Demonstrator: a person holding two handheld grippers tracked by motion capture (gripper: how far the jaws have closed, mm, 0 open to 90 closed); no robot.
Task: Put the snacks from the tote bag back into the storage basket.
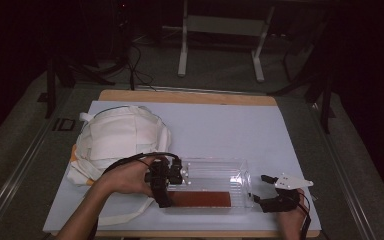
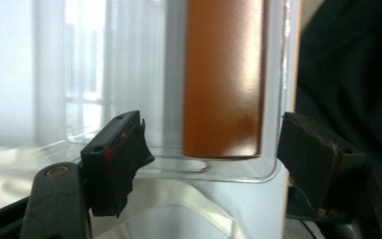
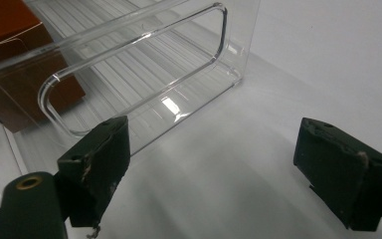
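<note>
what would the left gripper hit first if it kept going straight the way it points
Probably the near end wall of the clear plastic bin: the open left gripper faces it squarely, jaws either side of its lower edge. Just behind that wall lies the flat brown box. Exact depth to the wall is unclear.

From where I sit this looks like a lab or recording room, not a home. At the centre of the frame I see a wooden table (image 1: 190, 97) covered by a plain white sheet (image 1: 220, 130). Around it lies grey carpet (image 1: 220, 70), with the surroundings dark. At the top centre stand the white metal legs of a frame (image 1: 182, 45). Black cables (image 1: 135, 65) trail over the floor at upper left, beside dark stand legs (image 1: 55, 80).
</note>
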